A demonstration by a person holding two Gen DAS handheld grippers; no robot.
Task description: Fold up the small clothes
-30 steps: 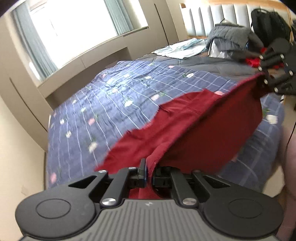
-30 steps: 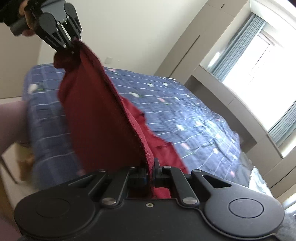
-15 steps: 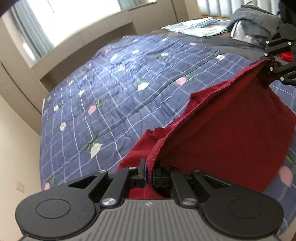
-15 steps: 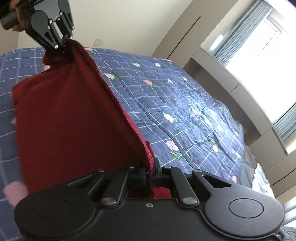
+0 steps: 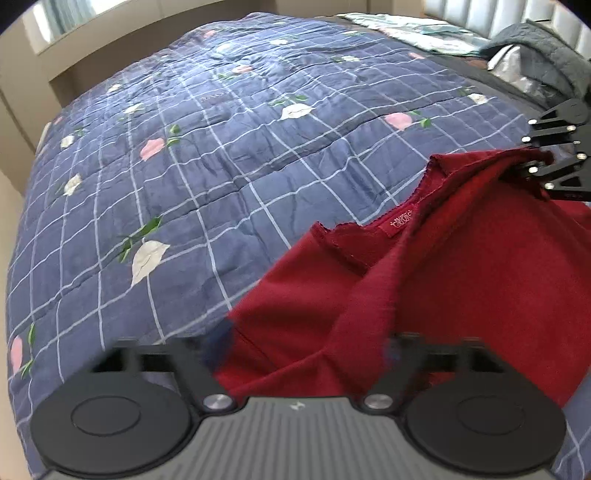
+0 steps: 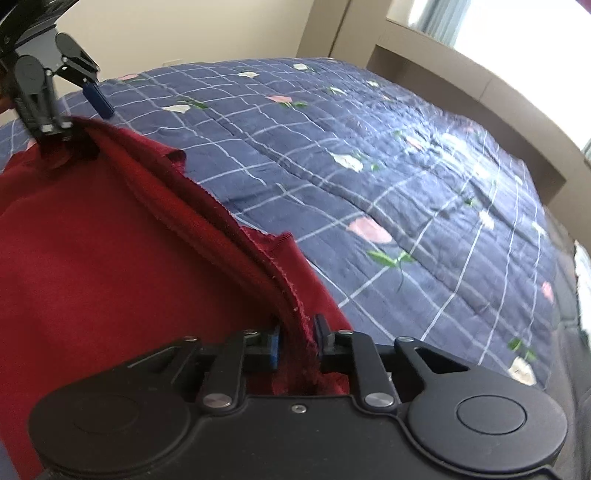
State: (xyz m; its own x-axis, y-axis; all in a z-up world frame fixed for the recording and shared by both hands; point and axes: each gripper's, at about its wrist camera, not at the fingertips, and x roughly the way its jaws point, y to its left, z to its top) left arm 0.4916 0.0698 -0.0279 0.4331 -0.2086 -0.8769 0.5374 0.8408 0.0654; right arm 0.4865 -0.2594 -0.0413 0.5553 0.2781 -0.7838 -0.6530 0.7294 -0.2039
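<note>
A dark red garment (image 5: pixel 461 280) lies folded over itself on the blue checked quilt (image 5: pixel 221 155), its neck label facing up. My left gripper (image 5: pixel 304 343) sits low over its near corner. Its jaws are opening wide and blurred, with the cloth lying loose between them. In the right wrist view the same garment (image 6: pixel 92 258) fills the left side. There my right gripper (image 6: pixel 297 332) has its jaws opening a little, the frayed edge of the cloth slack between the pads. Each gripper shows in the other's view: the right gripper (image 5: pixel 532 162) and the left gripper (image 6: pixel 79 118).
The quilt (image 6: pixel 406 166) covers a wide bed stretching away from the garment. A grey jacket (image 5: pixel 546 62) and pale blue folded cloth (image 5: pixel 417 33) lie at the head end. A beige window ledge (image 6: pixel 461 85) runs along the bed's far side.
Both grippers came down to the bed, and the garment that hung stretched between them now rests on the quilt. The left jaws sprang wide apart; the right jaws parted slightly.
</note>
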